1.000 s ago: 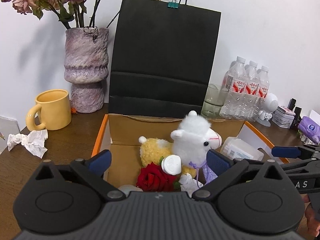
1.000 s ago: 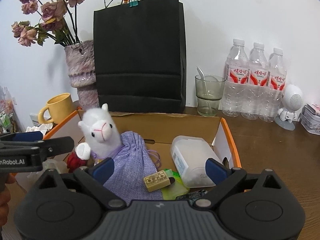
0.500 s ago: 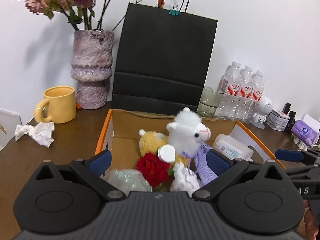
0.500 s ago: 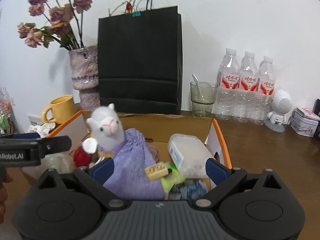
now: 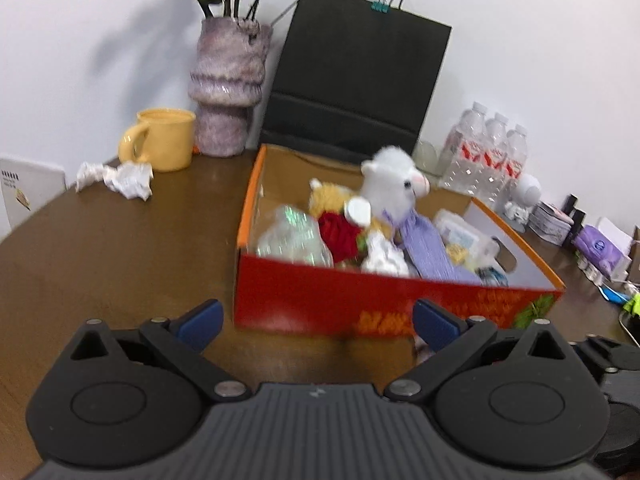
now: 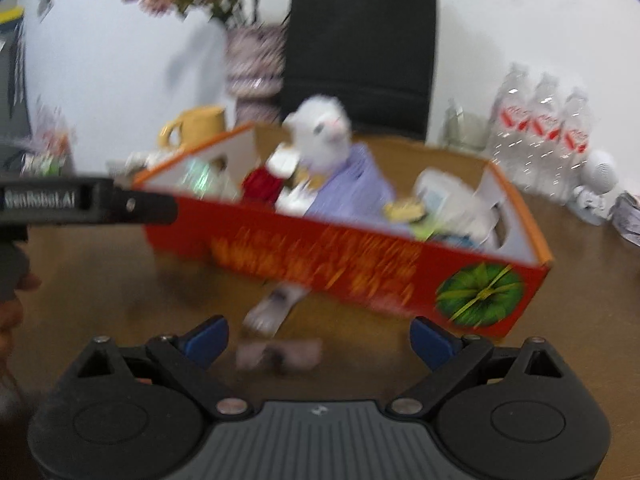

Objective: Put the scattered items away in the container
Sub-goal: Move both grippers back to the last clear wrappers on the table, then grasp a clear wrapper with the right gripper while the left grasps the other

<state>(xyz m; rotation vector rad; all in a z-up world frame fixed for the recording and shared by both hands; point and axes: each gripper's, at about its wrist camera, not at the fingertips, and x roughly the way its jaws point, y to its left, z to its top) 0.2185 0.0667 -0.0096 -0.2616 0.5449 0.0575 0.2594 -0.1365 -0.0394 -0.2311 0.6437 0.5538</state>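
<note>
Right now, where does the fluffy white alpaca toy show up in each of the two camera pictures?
Left wrist view: the white alpaca toy sits right of centre, rising from the back of the red box, its face turned right.
Right wrist view: the alpaca is just left of centre, upper half, blurred, above the purple pouch.
Shared landmark: the black paper bag stands against the wall behind the box in both.

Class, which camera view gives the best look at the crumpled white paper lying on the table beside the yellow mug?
The left wrist view: the crumpled paper lies sharp and unobstructed beside the yellow mug. In the right wrist view, only a blurred white scrap shows there.
</note>
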